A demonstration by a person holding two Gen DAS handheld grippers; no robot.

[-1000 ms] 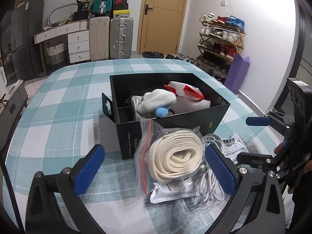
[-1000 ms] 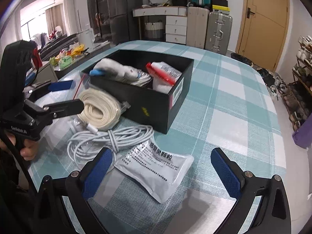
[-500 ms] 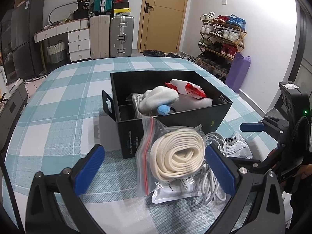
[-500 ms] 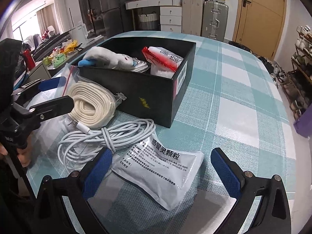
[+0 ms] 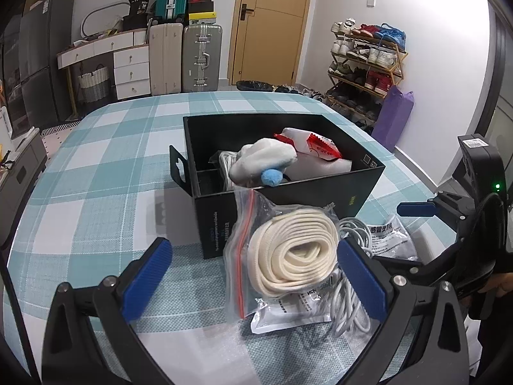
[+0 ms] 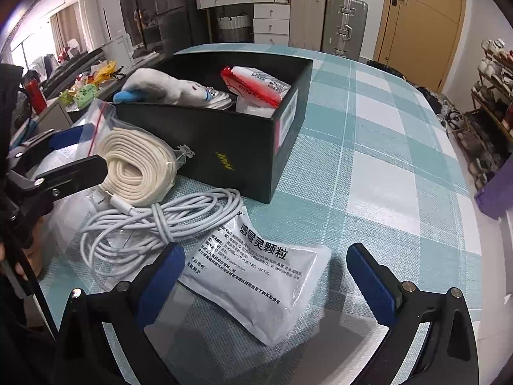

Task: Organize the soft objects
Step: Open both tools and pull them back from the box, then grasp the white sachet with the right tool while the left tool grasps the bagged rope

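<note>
A black box (image 5: 288, 199) (image 6: 224, 141) on the checked table holds a white plush toy (image 5: 263, 160) (image 6: 163, 86) and a red-and-white packet (image 5: 314, 147) (image 6: 253, 85). In front of it lie a zip bag with a cream rope coil (image 5: 291, 253) (image 6: 138, 166), a white cable bundle (image 5: 352, 301) (image 6: 154, 224) and a white medicine sachet (image 6: 256, 276) (image 5: 388, 234). My left gripper (image 5: 256, 276) is open with the rope bag between its fingers. My right gripper (image 6: 266, 282) is open over the sachet.
The checked tablecloth (image 5: 96, 192) (image 6: 384, 160) covers the table. Suitcases (image 5: 186, 57), drawers and a door stand behind. A shoe rack (image 5: 365, 64) and a purple bag (image 5: 394, 118) are at the right of the room.
Both grippers have moved closer to the objects. The left now has the rope bag nearer between its fingers, and the right has come lower over the sachet. Both stay open.
</note>
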